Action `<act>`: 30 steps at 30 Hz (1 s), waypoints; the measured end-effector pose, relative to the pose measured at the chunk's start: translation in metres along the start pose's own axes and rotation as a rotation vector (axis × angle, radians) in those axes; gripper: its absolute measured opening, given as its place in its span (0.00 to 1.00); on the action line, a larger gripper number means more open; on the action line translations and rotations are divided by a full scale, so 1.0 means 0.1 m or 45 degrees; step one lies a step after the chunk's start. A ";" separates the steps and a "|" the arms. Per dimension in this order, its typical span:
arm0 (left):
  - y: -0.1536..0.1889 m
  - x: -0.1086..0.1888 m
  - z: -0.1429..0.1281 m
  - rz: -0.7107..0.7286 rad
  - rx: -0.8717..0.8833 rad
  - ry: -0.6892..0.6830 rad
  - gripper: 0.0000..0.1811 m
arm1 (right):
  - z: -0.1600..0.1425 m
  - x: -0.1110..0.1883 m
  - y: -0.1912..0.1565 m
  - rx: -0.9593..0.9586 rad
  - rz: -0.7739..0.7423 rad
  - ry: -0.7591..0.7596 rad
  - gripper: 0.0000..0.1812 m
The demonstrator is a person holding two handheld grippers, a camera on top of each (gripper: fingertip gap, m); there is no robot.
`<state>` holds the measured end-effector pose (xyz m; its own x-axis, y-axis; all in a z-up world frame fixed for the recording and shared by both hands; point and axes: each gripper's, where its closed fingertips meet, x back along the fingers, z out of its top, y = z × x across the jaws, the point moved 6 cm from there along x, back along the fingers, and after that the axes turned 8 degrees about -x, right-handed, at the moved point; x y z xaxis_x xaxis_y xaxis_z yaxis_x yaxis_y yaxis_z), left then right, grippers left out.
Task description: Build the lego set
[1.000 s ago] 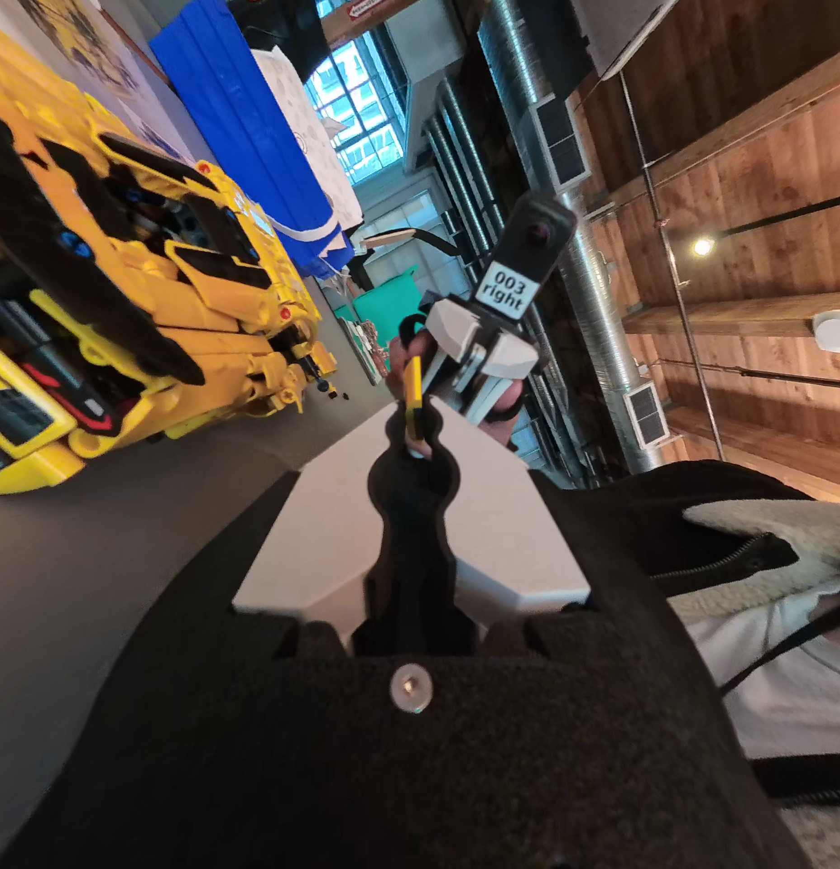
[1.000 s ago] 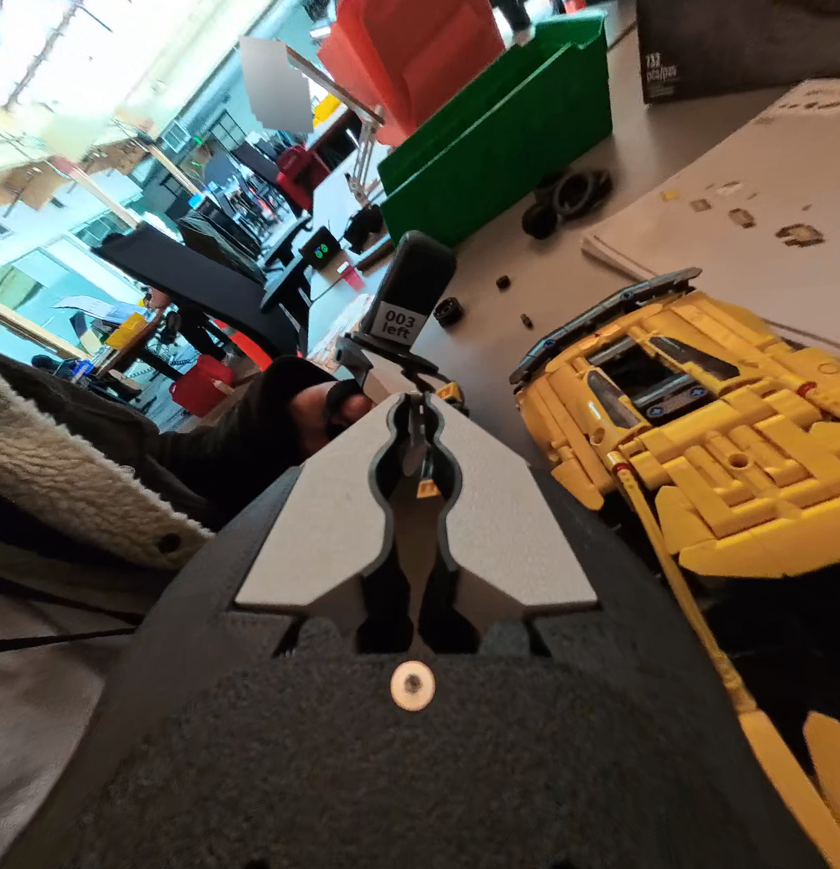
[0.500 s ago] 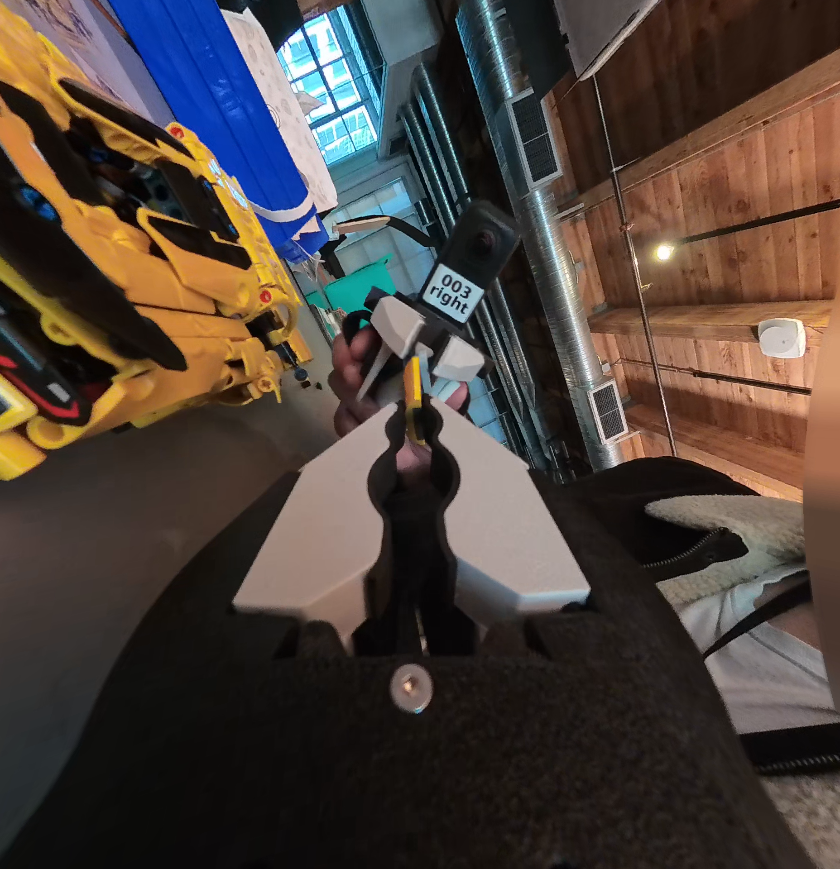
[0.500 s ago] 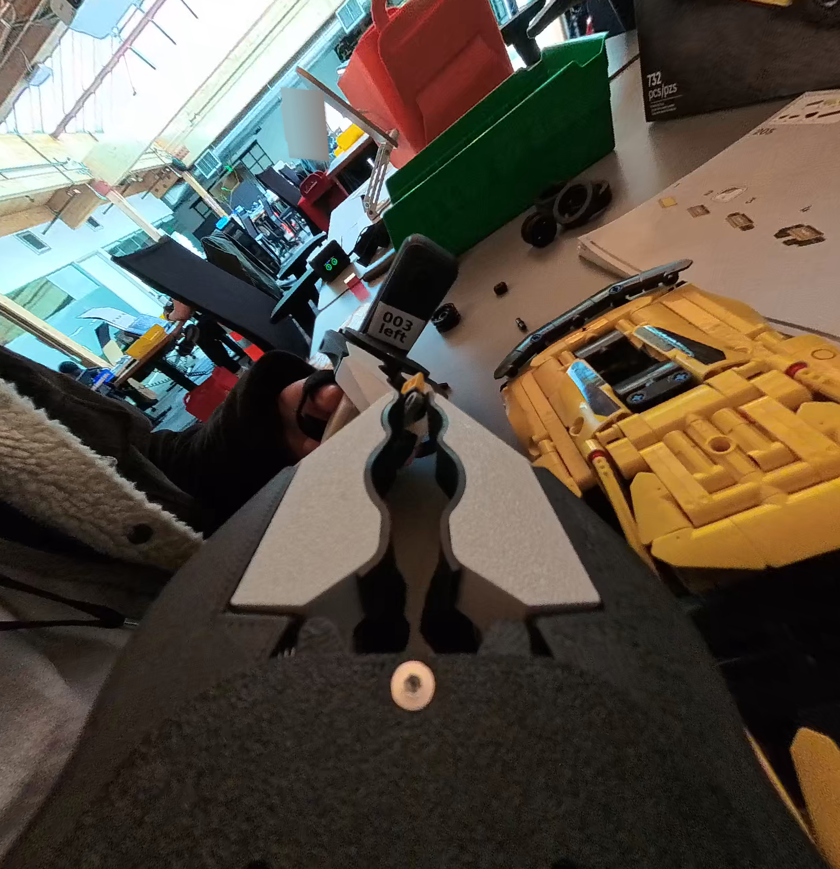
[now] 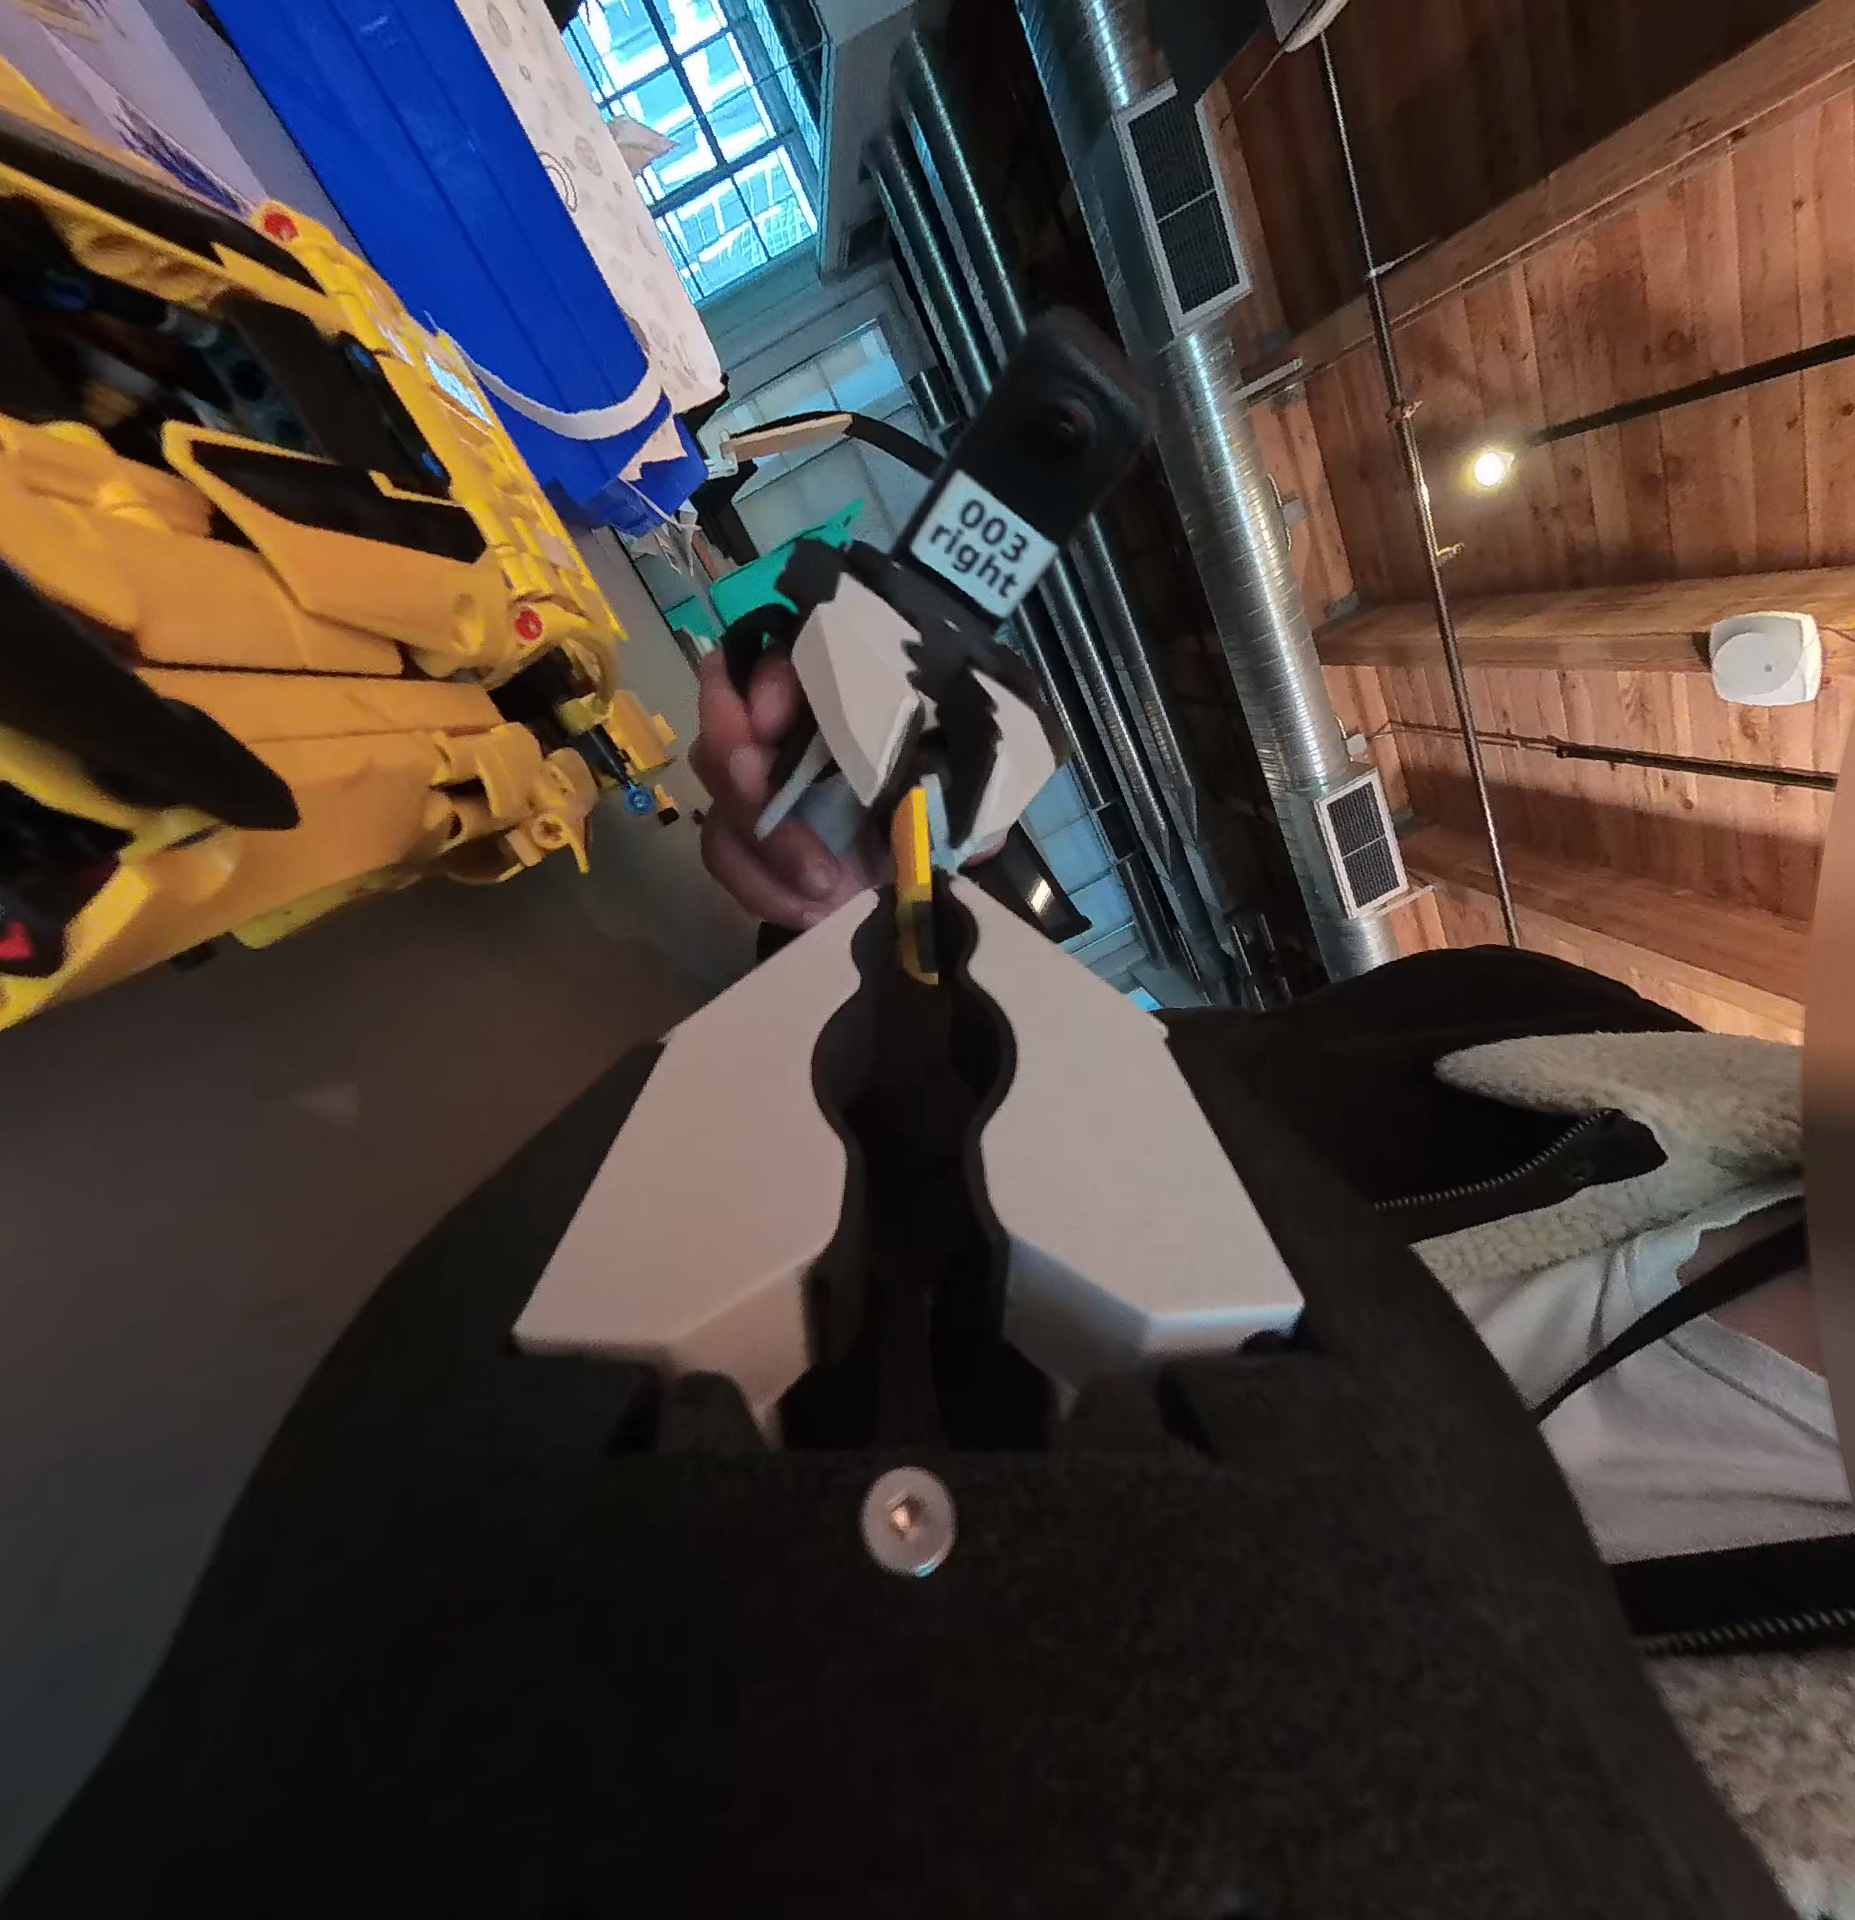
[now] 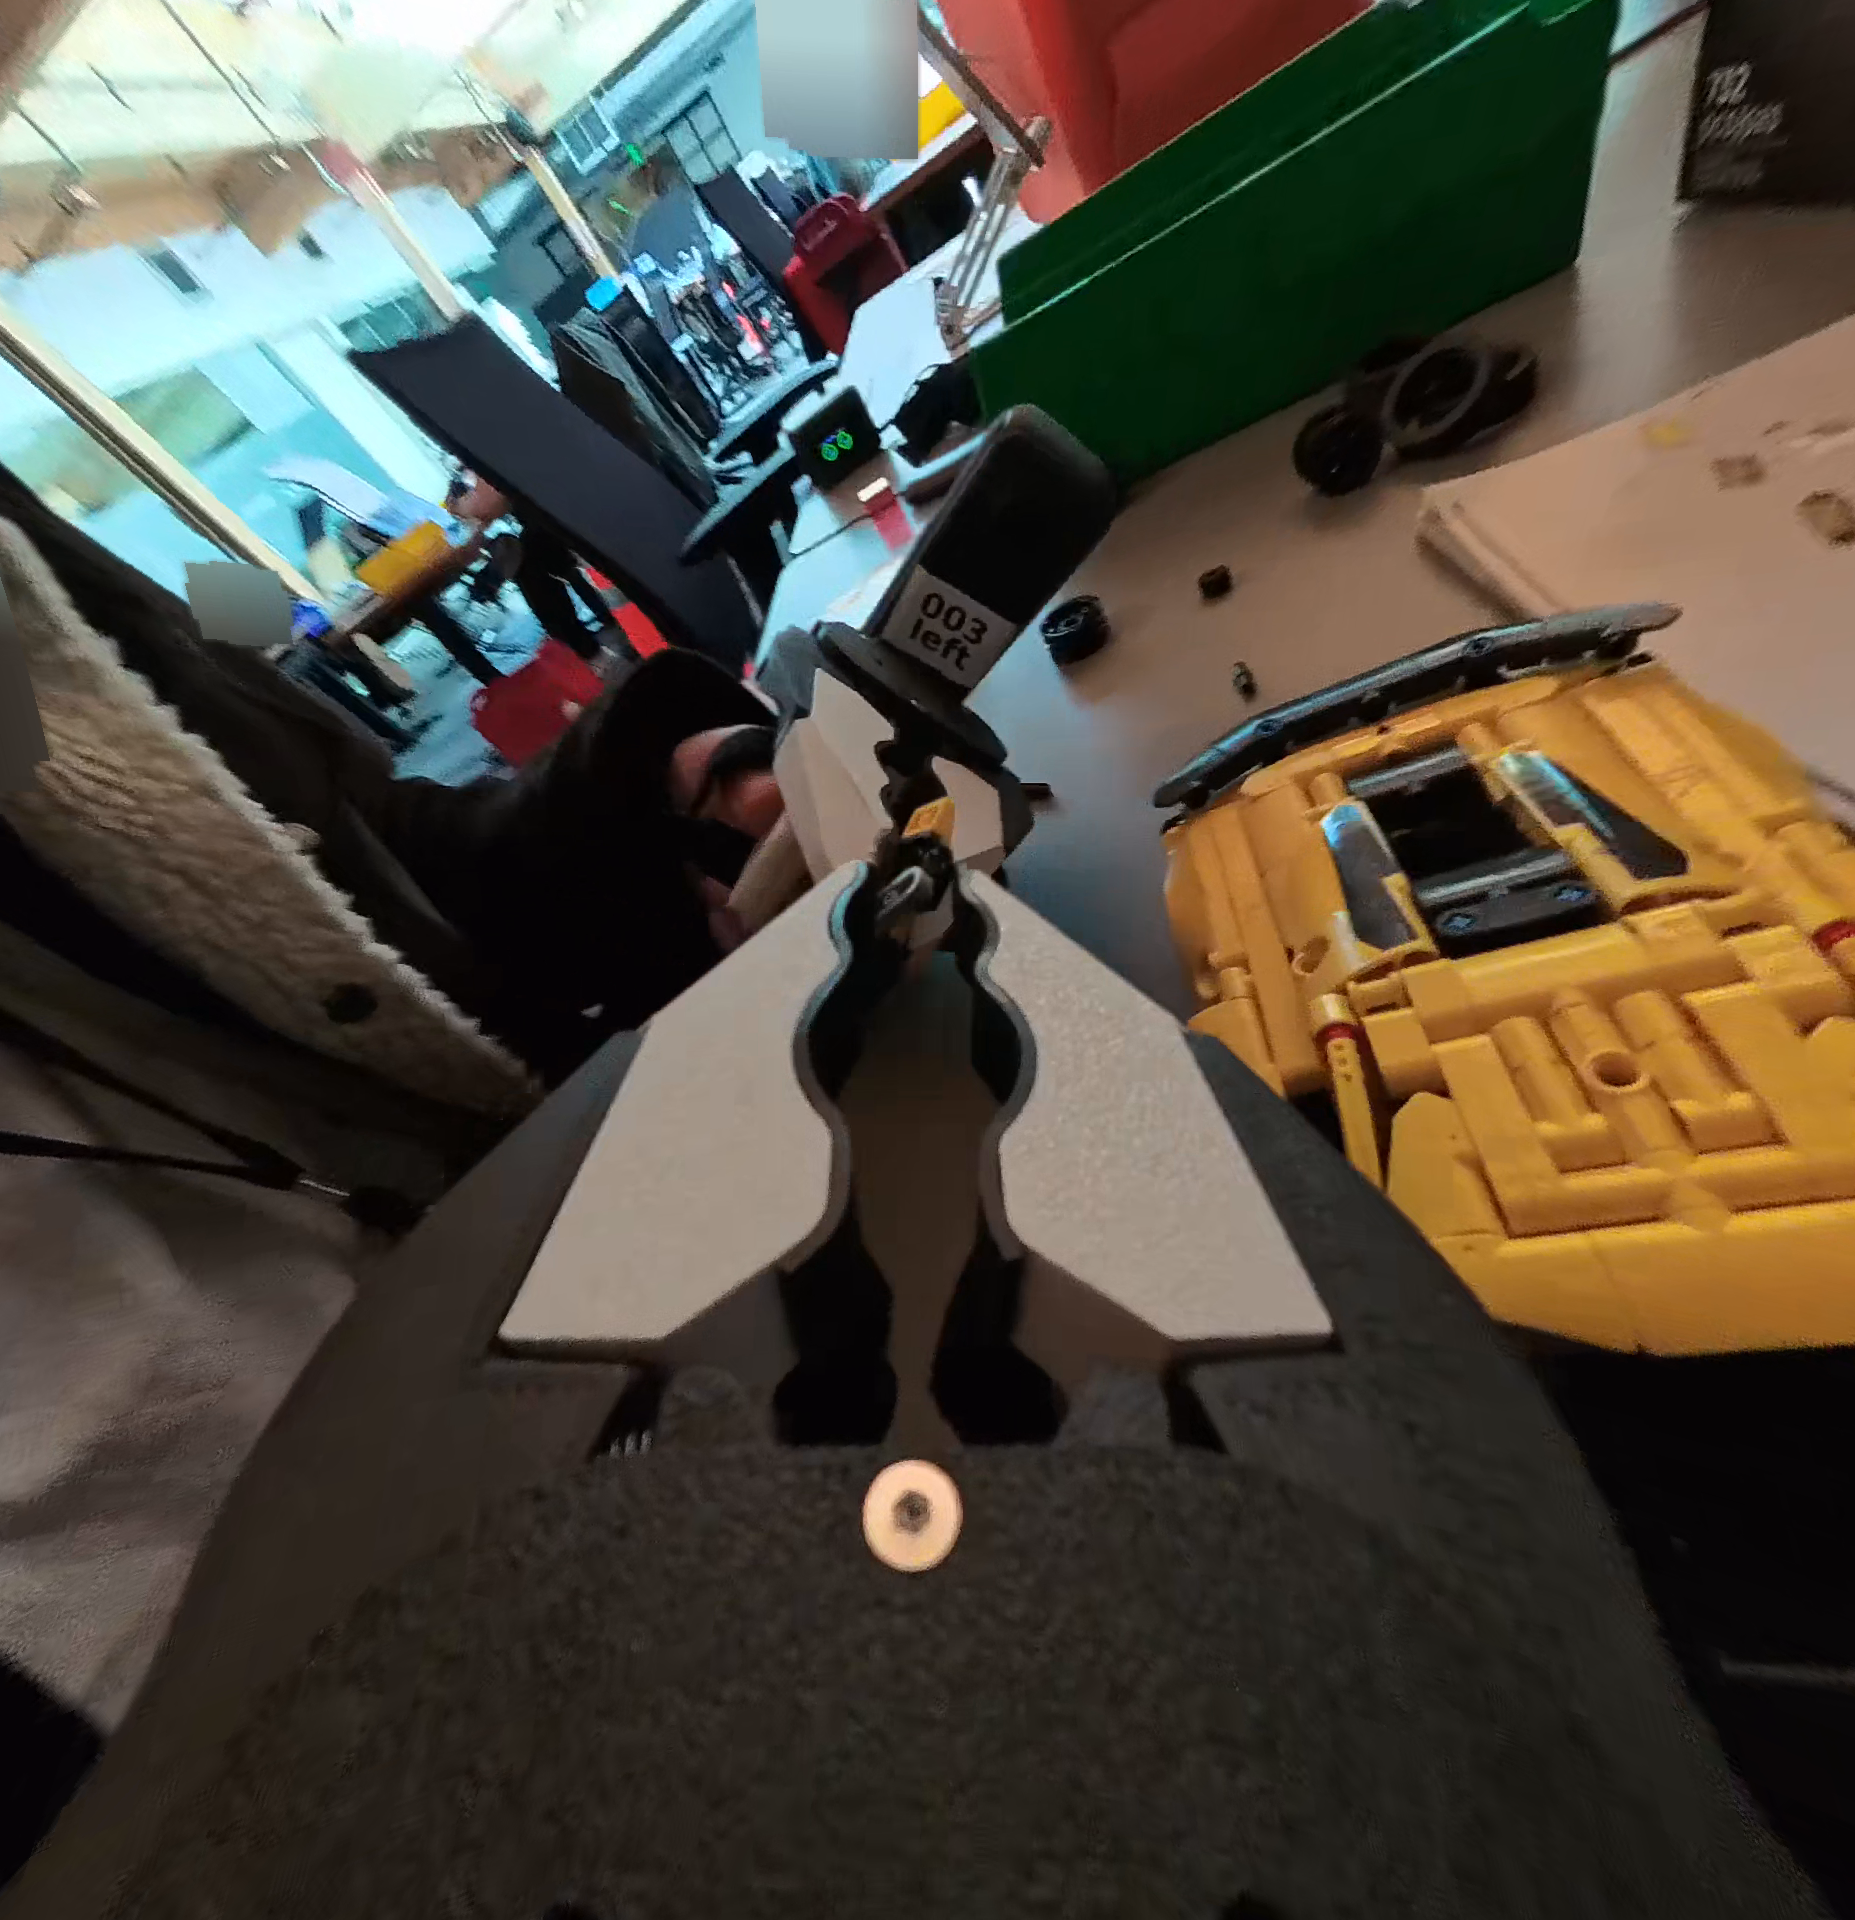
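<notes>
Our two grippers meet tip to tip above a grey table (image 6: 1162, 540), each held by a person's hand.

In the left wrist view, the yellow lego car (image 5: 279, 644) lies on the table at far left, with a blue bin (image 5: 466, 208) behind it. At centre, our left gripper (image 5: 915, 935) has its jaws closed on a thin yellow lego piece (image 5: 912, 883). The piece's far end reaches the tips of our right gripper (image 5: 928, 800).

In the right wrist view, our right gripper's jaws are nearly closed on a small dark piece (image 6: 907, 894) at their tips, just below the yellow piece. The car sits to the right, beside a paper instruction booklet (image 6: 1681, 520). Loose black tyres (image 6: 1422, 400) and a green bin (image 6: 1318, 229) lie farther back.
</notes>
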<state>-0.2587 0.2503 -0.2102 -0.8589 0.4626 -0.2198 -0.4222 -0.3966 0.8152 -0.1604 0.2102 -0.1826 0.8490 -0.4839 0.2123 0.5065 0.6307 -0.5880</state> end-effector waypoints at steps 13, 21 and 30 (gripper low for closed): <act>-0.07 0.02 -0.01 0.036 0.063 0.006 0.03 | 0.11 0.11 -0.13 0.377 -0.173 -0.149 0.02; -0.06 -0.01 -0.03 -0.002 0.087 -0.020 0.03 | 0.09 -0.06 -0.15 0.542 -0.093 -0.344 0.02; -0.05 -0.01 -0.03 -0.025 0.101 -0.014 0.03 | 0.13 -0.09 -0.07 0.485 -0.038 -0.325 0.08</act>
<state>-0.2566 0.2492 -0.2157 -0.8473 0.4785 -0.2304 -0.4142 -0.3238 0.8506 -0.1699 0.2177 -0.1700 0.8189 -0.3703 0.4385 0.5100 0.8200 -0.2598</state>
